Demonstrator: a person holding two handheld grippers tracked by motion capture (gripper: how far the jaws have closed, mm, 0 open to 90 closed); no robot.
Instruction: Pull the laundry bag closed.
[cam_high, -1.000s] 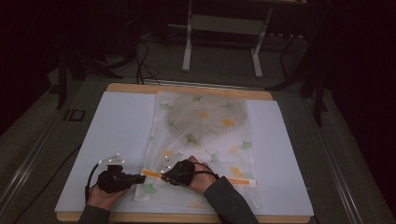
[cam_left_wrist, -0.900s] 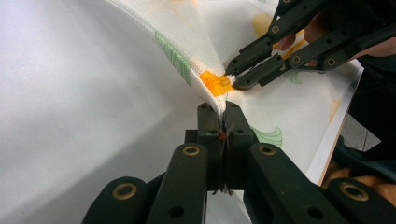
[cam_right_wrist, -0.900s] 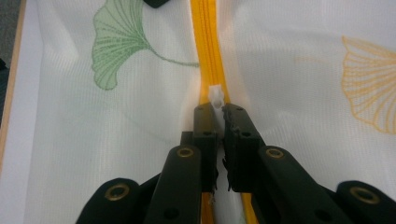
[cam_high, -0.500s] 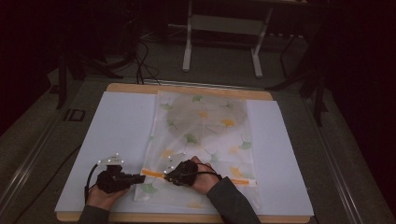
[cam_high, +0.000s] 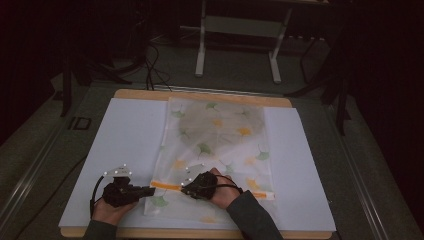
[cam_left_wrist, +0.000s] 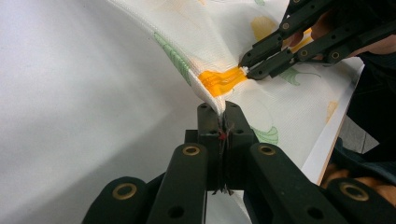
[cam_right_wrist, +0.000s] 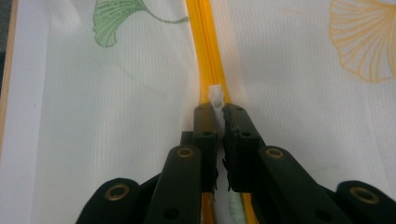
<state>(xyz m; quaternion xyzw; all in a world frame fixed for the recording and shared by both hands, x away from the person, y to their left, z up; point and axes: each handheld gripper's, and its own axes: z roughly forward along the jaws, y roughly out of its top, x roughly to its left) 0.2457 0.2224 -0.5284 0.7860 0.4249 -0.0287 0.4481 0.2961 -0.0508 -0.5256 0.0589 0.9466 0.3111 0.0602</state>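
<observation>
Left claw (cam_high: 148, 190), low at the near-left of the white-covered surface (cam_high: 125, 135), is clenched on the left end of a mesh zip bag (cam_high: 220, 145) w/ a ginkgo-leaf print. In the left gripper view the claw (cam_left_wrist: 223, 112) pinches the bag (cam_left_wrist: 224, 42) fabric right at the end of the orange zipper (cam_left_wrist: 222, 80); the mesh rises off the surface (cam_left_wrist: 70, 93) and puckers just ahead of the jaws. The person's left hand (cam_high: 111, 209) wraps the gripper body from behind.

Just to the right of that claw, the zipper (cam_high: 165, 186) runs across the bag's near end toward the right claw (cam_high: 186, 189), which faces it, w/ a short stretch of orange tape between the two. Right claw is clamped on the small white zipper pull: the right gripper view shows the claw (cam_right_wrist: 219, 109) closed on the pull (cam_right_wrist: 216, 97), the zipper (cam_right_wrist: 205, 46) extending straight ahead of the jaws across the bag (cam_right_wrist: 289, 93). The left gripper view catches the same grip from the other end, right claw (cam_left_wrist: 244, 69) nipping the pull at the zipper's far end. The right hand (cam_high: 222, 187) and dark sleeve (cam_high: 252, 215) come in from the near edge.

Beyond both claws the rest of the bag lies flat, away from the person, a rounded darker shape visible through the mesh at its far half. To the right of the right claw, the zipper continues to the bag's right edge.
</observation>
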